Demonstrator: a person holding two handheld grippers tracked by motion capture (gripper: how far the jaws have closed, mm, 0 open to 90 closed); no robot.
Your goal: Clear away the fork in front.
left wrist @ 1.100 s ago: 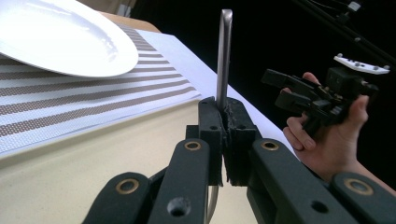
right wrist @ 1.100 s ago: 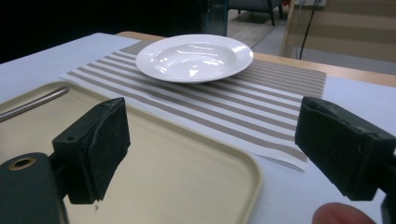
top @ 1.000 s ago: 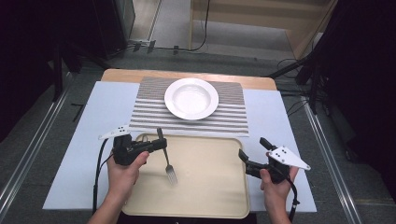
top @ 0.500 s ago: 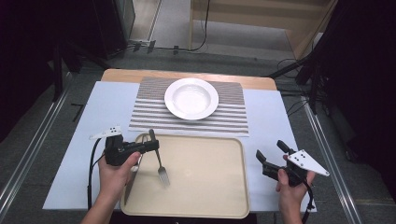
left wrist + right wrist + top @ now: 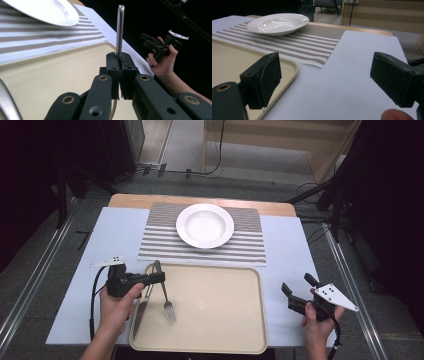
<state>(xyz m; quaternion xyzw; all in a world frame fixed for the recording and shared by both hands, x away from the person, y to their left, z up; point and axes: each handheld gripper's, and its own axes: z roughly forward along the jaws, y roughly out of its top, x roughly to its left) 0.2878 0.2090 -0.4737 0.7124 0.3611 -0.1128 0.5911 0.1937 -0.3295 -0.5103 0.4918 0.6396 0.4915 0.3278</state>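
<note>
fork [image 5: 165, 295] handle clamped between left jaws

The tray [image 5: 210, 320] is bare to the right of the fork [image 5: 165, 295]. Between tray and right claw [image 5: 295, 292] the worktop [image 5: 285, 255] lies free. The plate [image 5: 205, 225] stands well beyond.

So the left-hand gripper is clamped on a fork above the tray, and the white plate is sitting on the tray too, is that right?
Not quite. The left gripper is clamped on the fork over the tray, but the white plate sits on the striped placemat beyond the tray, as the high view shows.
</note>
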